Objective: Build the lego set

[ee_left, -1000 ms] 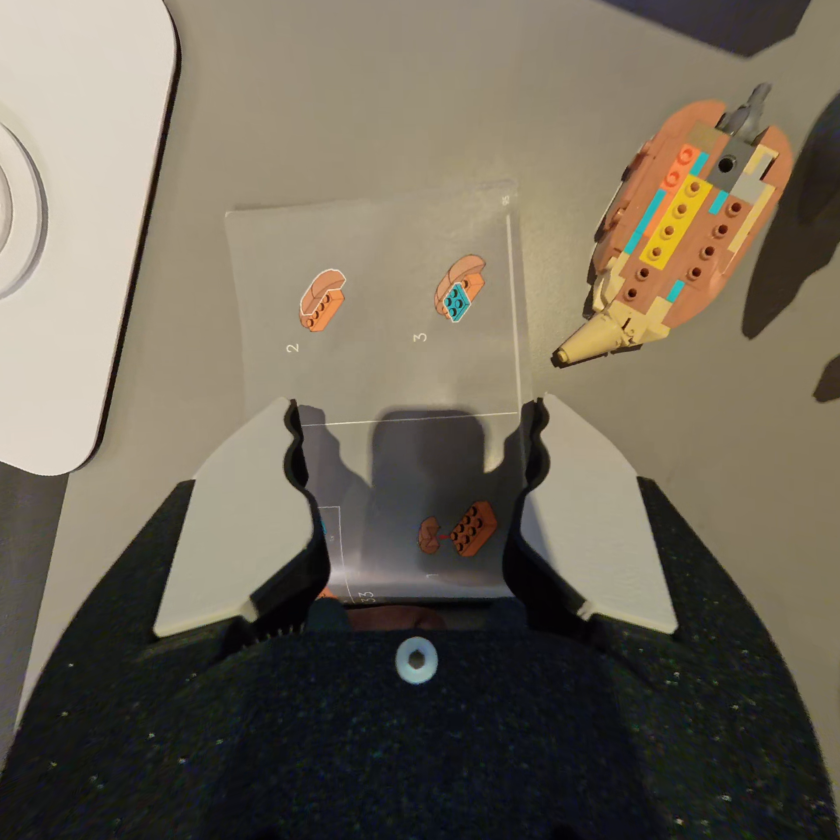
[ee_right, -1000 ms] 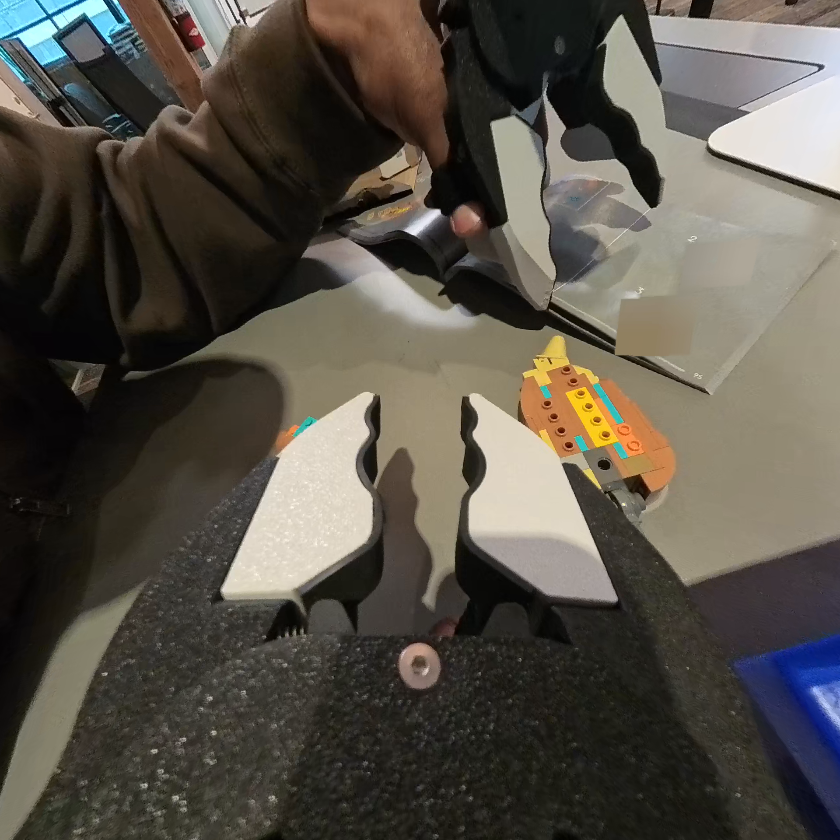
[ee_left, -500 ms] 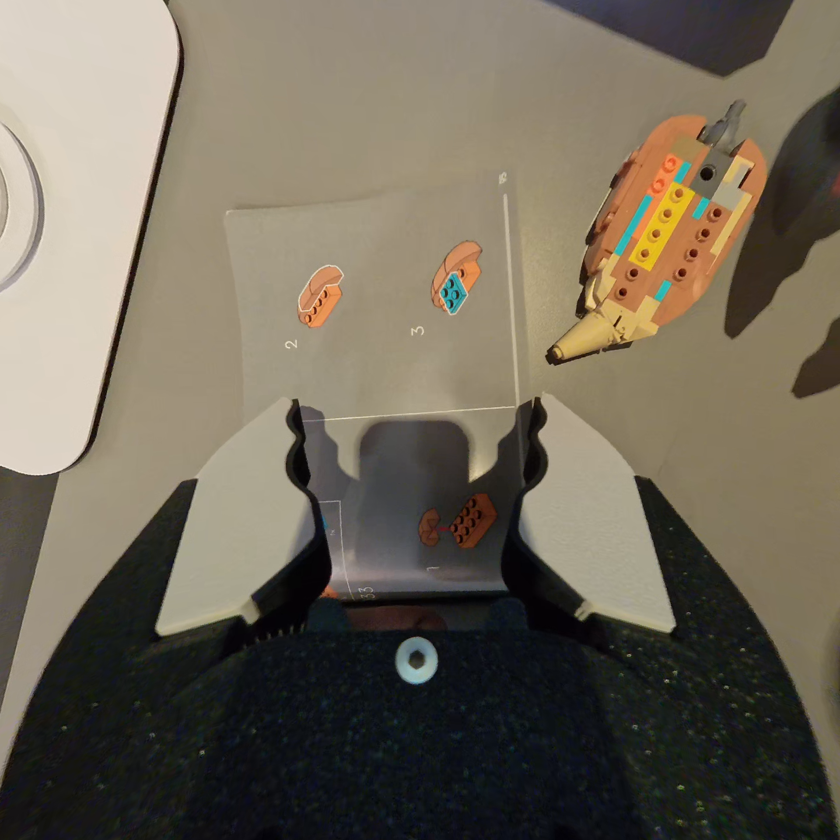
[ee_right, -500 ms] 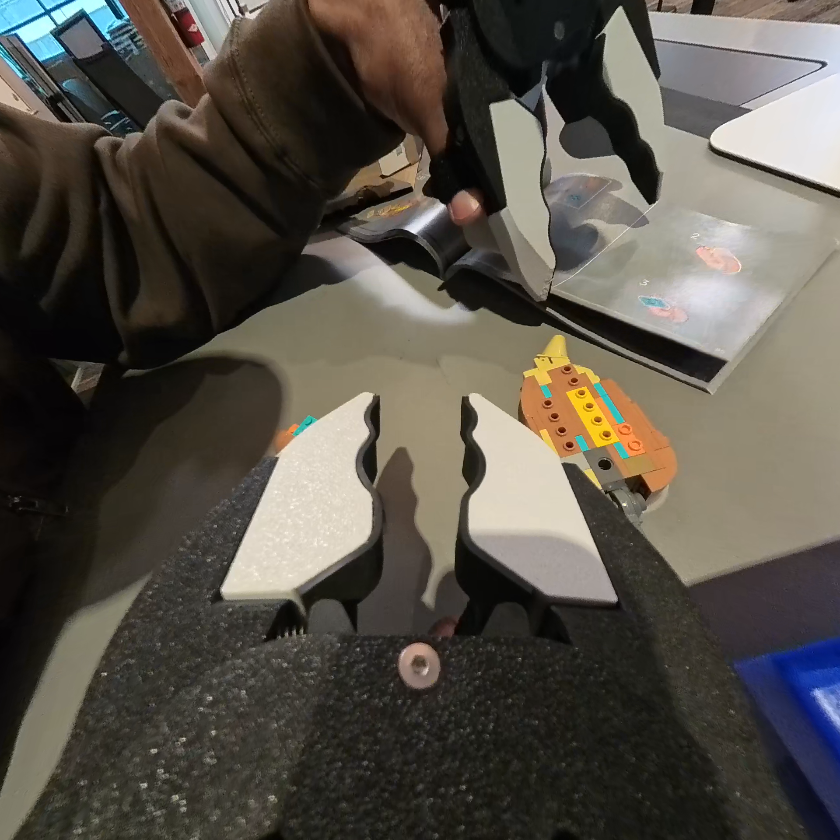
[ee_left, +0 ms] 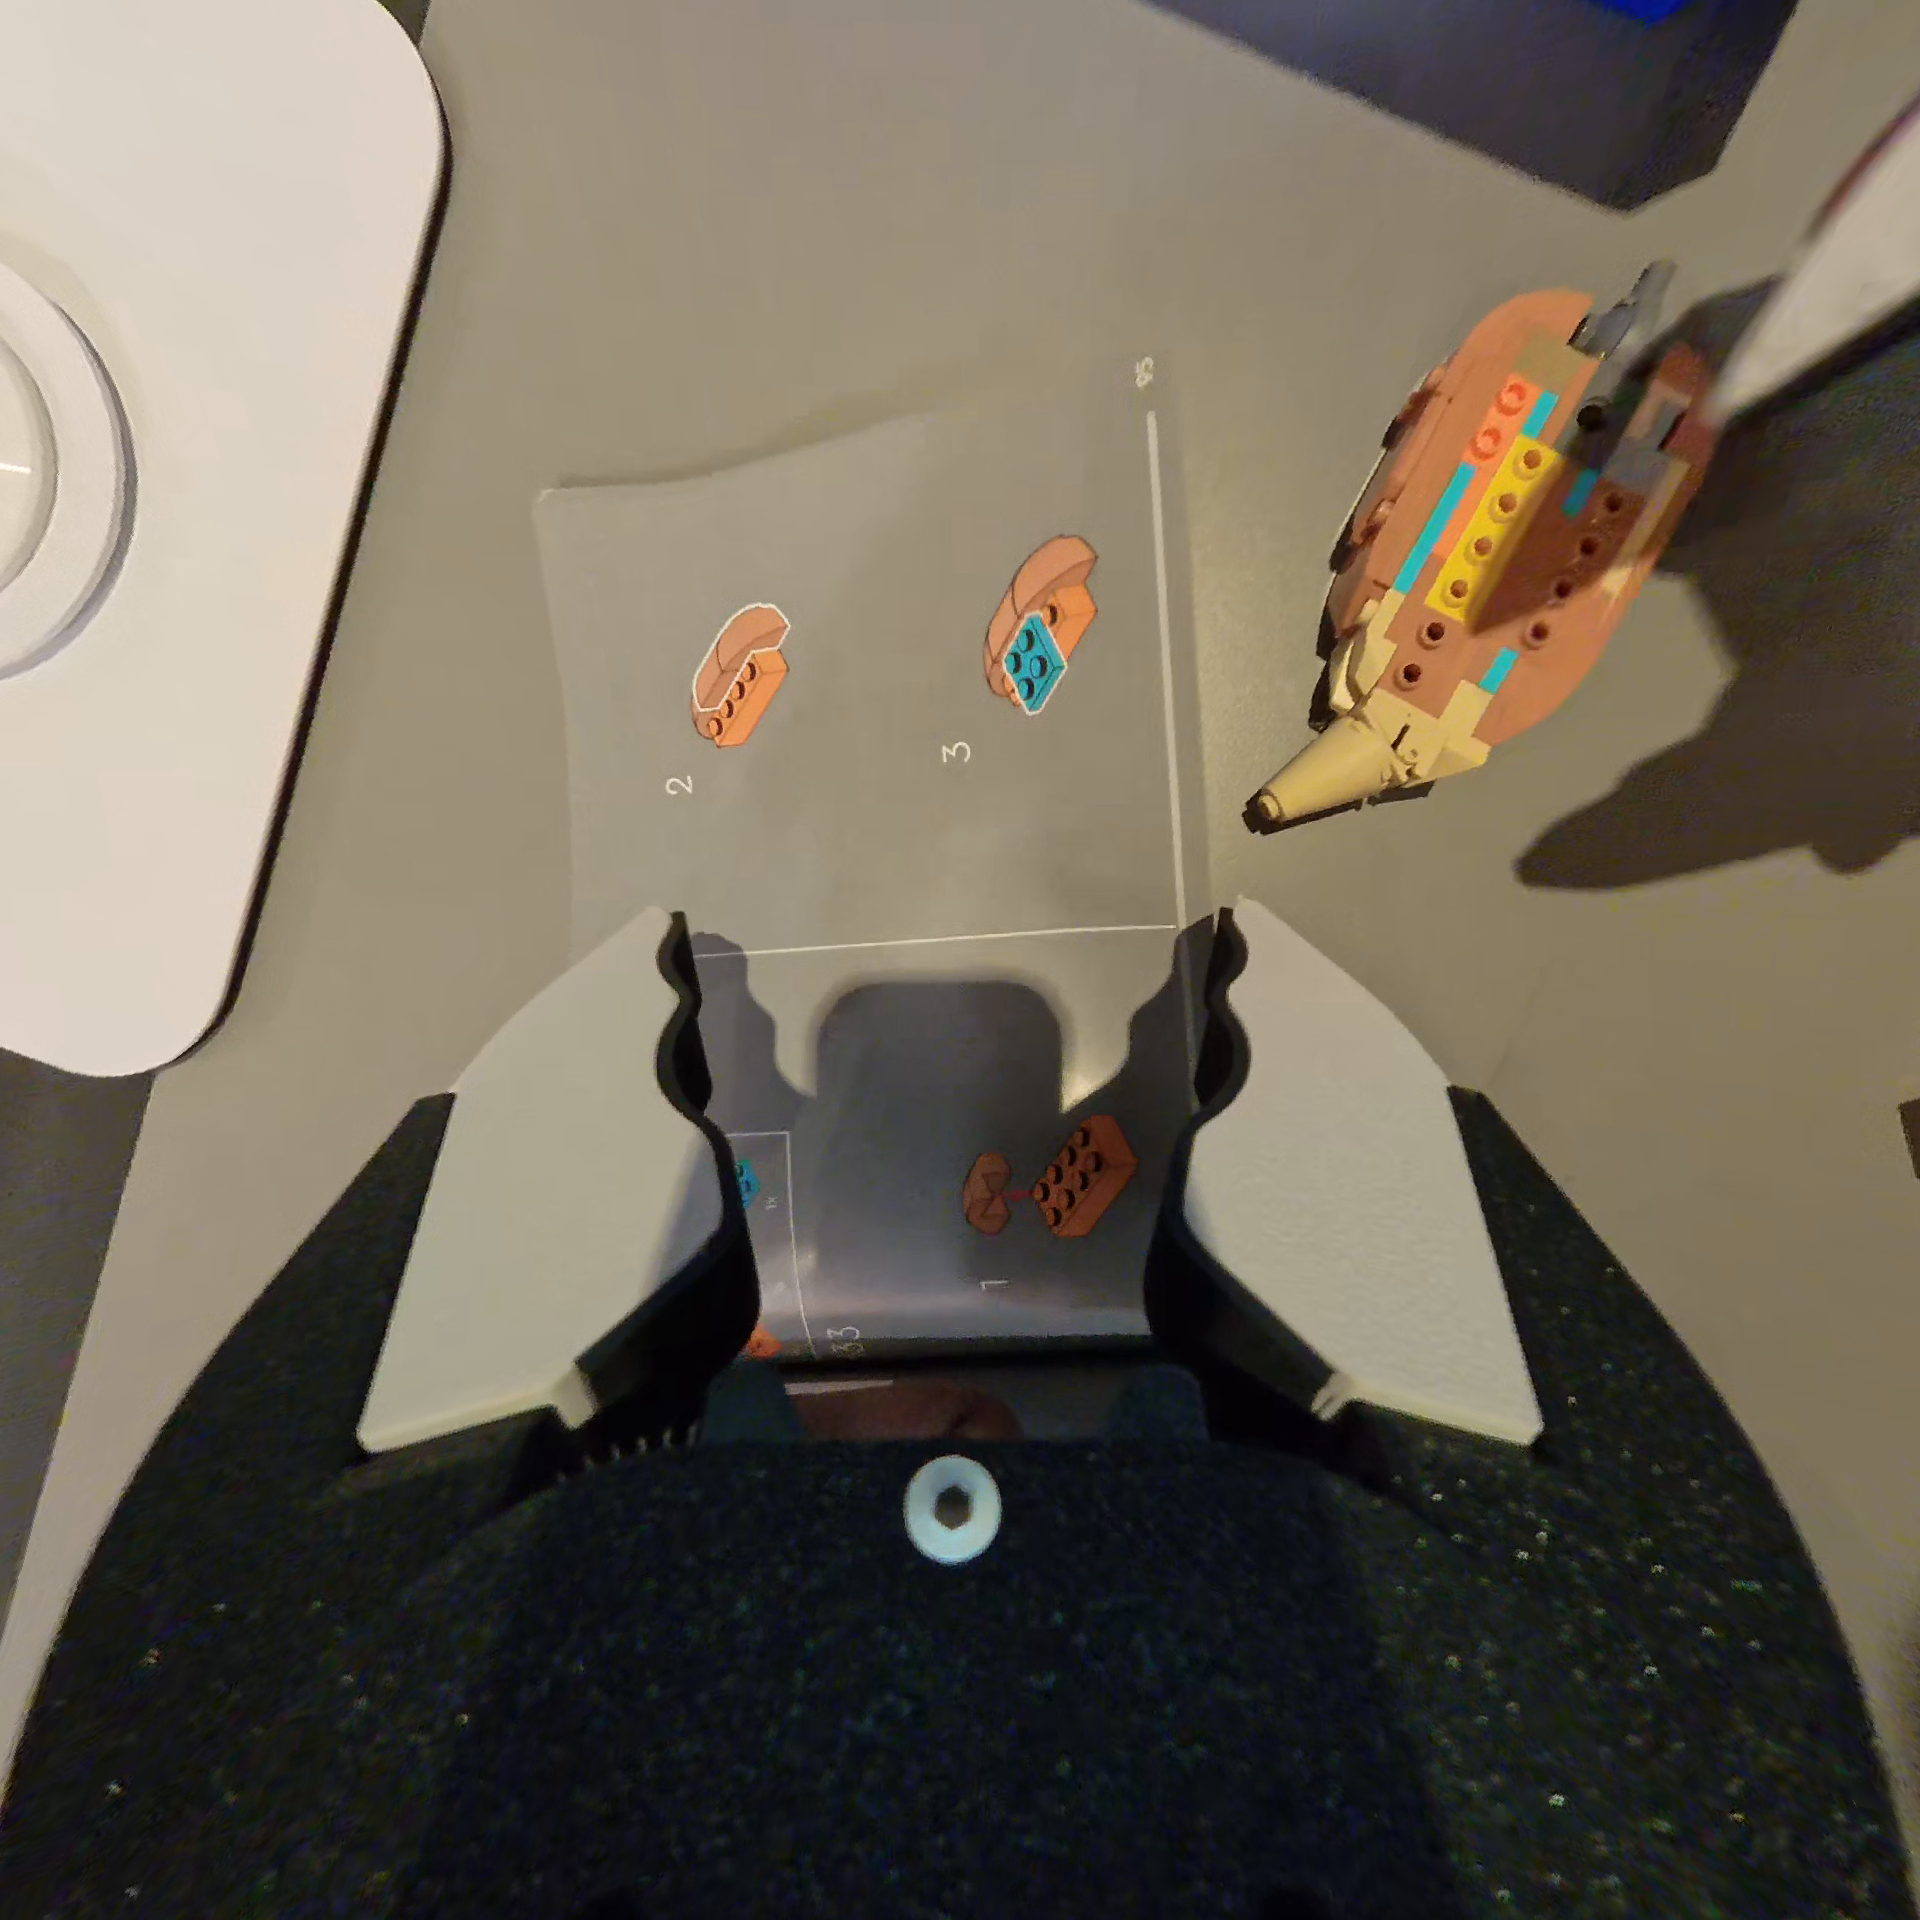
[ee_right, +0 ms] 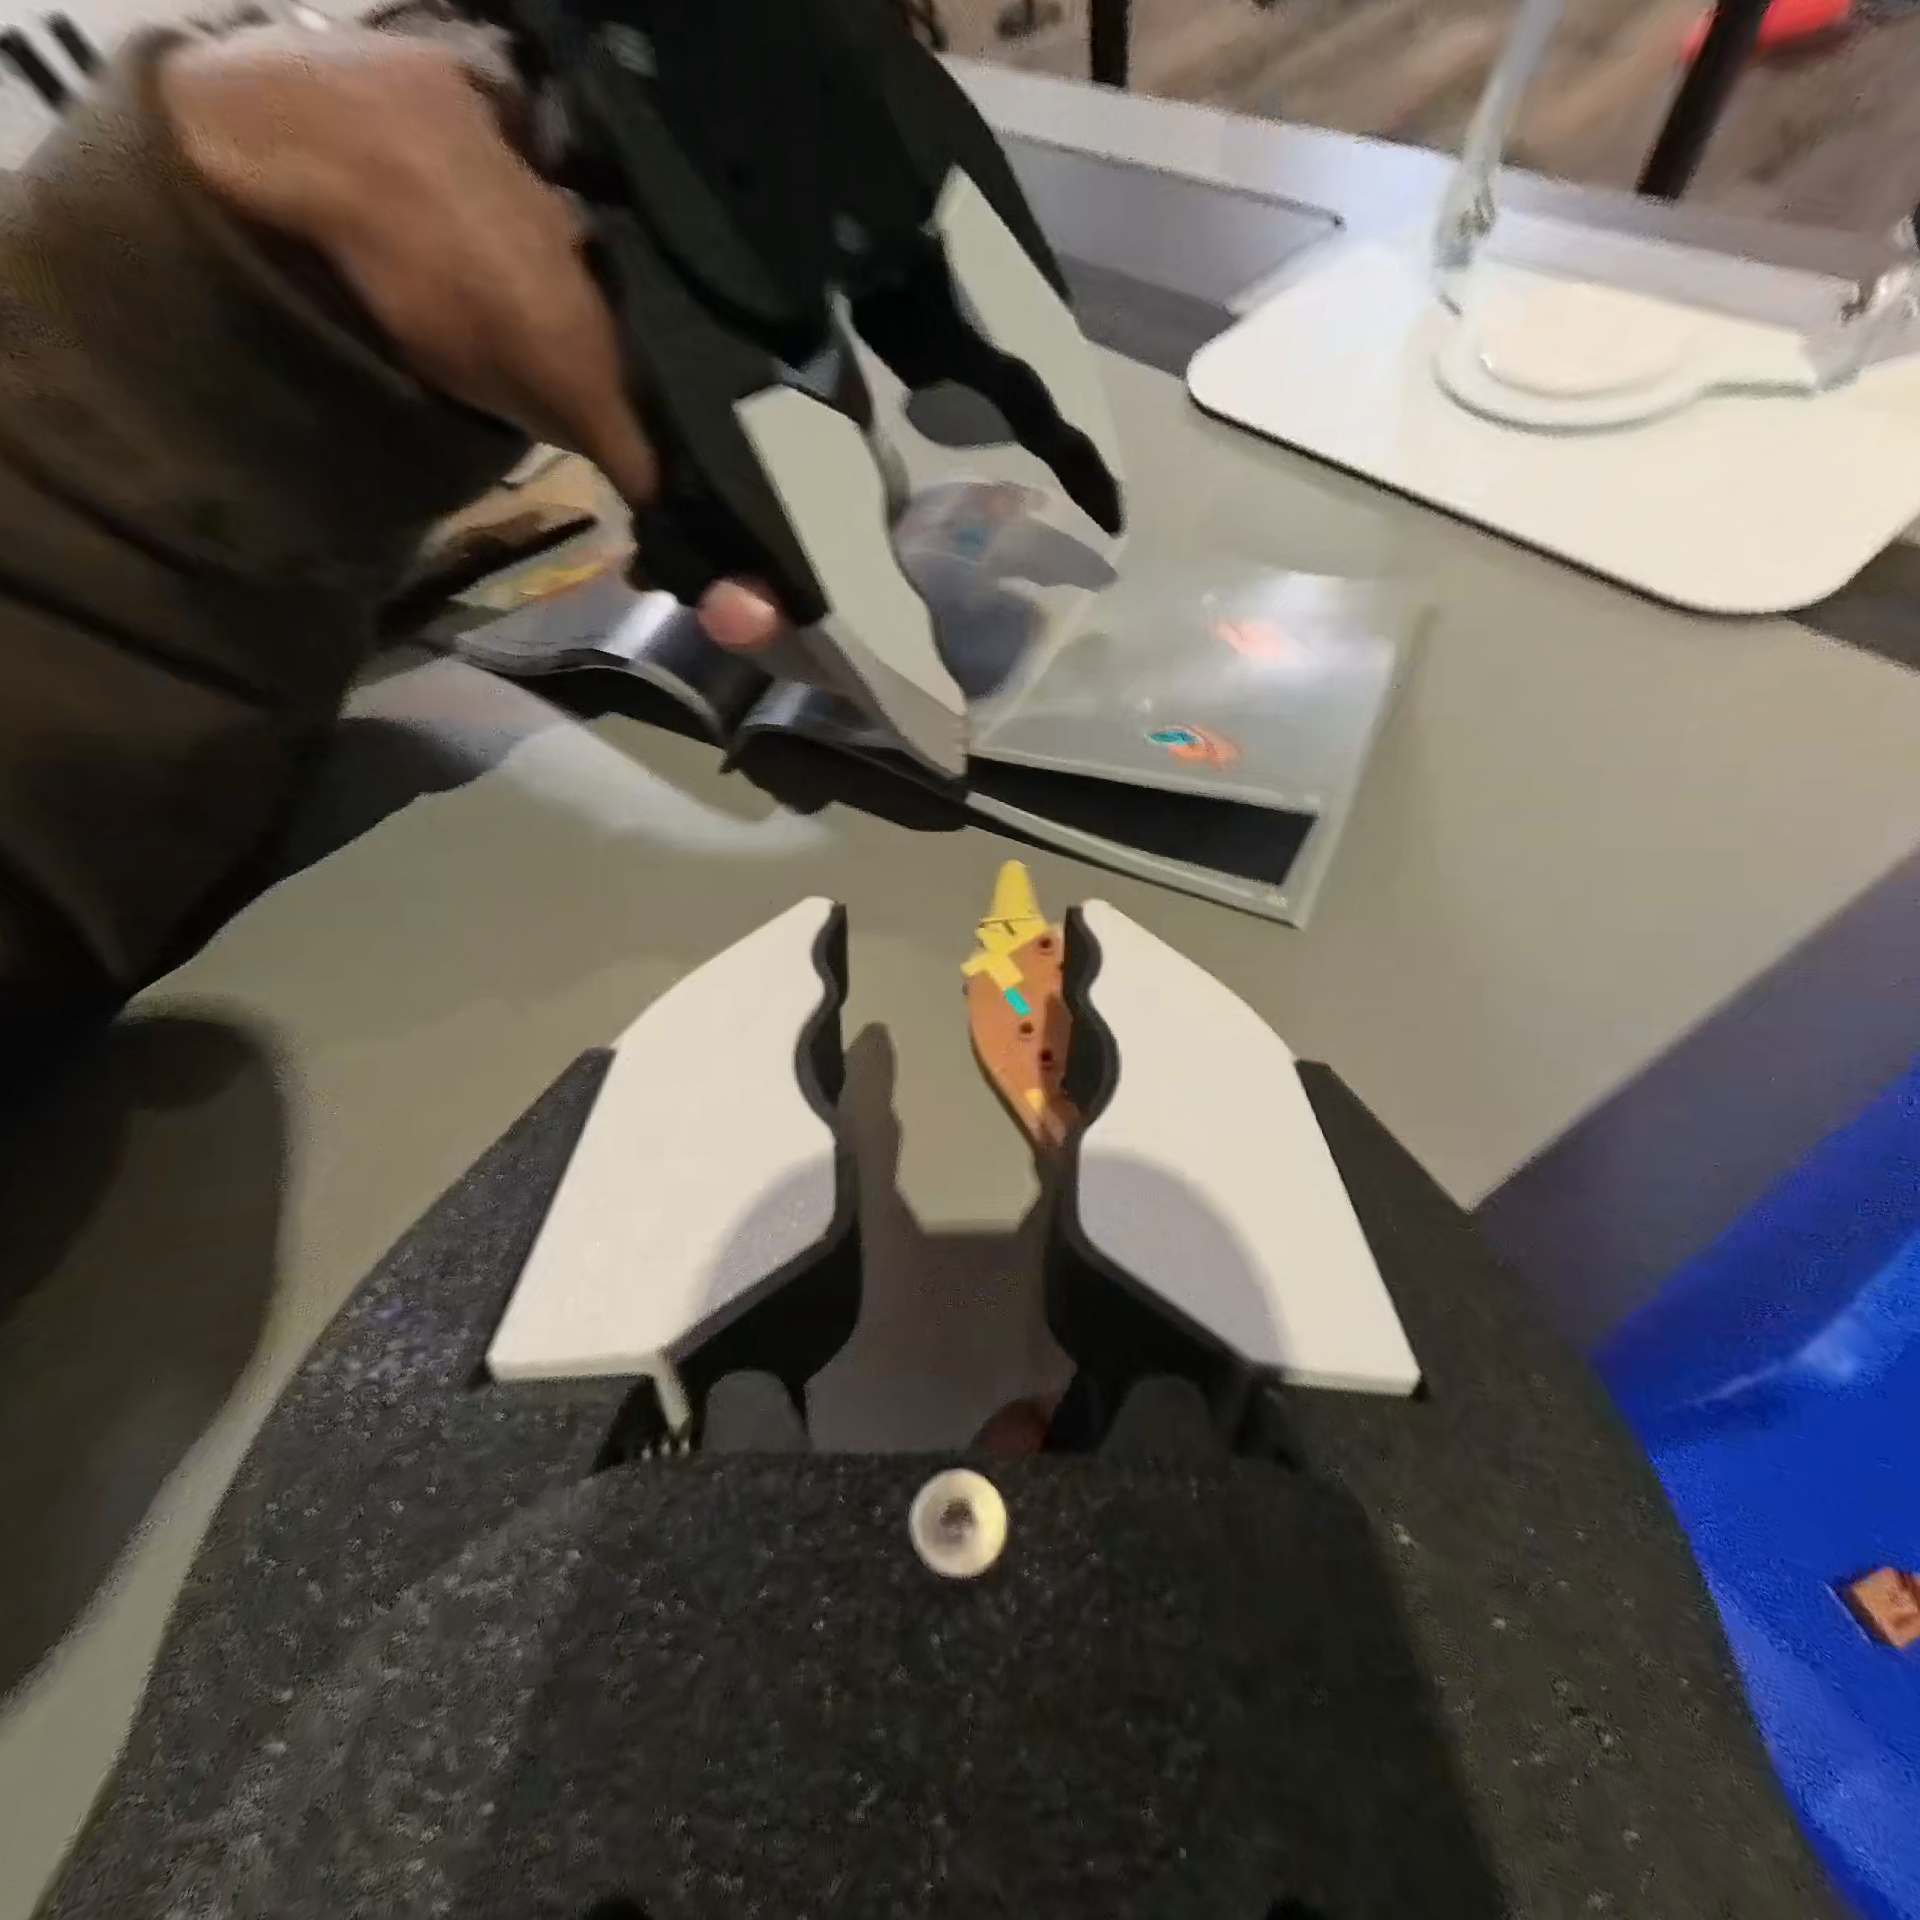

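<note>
Blue bin (ee_right: 1766, 1382) w/ one brown piece (ee_right: 1886, 1631); both grippers' jaws spread, empty.

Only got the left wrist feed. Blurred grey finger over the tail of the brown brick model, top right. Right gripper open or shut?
Observer: Open. The right wrist view shows the right gripper with a clear gap, nothing clamped.
Operator: Model position?
Observer: The brown brick model lies on the grey table, partly hidden behind that gripper's right finger.
Operator: Spare parts?
Observer: One small brown piece lies in the blue bin, at the far right.
</note>
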`<state>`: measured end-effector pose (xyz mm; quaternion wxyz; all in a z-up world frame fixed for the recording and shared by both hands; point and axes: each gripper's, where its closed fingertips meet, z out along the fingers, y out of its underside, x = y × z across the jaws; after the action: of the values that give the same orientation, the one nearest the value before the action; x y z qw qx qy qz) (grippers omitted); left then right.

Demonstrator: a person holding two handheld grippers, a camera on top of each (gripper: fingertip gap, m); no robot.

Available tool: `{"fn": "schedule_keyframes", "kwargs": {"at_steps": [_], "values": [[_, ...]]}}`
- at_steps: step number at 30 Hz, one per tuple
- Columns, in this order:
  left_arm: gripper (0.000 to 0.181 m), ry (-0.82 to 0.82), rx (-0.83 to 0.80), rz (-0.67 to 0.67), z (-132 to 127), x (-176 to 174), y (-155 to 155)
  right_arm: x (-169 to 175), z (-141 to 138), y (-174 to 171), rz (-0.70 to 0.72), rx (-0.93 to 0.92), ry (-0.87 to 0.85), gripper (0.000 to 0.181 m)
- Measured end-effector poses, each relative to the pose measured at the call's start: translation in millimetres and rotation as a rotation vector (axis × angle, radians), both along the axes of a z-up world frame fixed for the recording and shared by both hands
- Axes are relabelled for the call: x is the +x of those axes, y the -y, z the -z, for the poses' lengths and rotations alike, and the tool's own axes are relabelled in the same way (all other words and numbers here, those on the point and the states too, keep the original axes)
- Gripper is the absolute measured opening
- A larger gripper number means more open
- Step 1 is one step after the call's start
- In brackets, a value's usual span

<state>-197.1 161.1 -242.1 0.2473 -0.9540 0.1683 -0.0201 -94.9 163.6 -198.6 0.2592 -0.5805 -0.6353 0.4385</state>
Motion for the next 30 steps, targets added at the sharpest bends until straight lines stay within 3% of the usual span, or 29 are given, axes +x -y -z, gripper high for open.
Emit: {"fn": "schedule_keyframes", "kwargs": {"at_steps": [10, 17, 30], "values": [[0.093, 0.011, 0.016, -0.001, -4.7, -1.5, 0.9, -38.2, 27.7, -18.7, 0.135, -0.065, 0.126, 0.044], [0.093, 0.019, 0.013, 0.002, -3.4, -1.4, 1.5, -58.9, 30.3, -20.2, 0.138, -0.031, 0.140, 0.043], [0.093, 0.026, 0.015, 0.012, -5.2, -2.7, 3.9, -64.1, 27.1, -11.2, 0.056, -0.046, 0.093, 0.045]]}}
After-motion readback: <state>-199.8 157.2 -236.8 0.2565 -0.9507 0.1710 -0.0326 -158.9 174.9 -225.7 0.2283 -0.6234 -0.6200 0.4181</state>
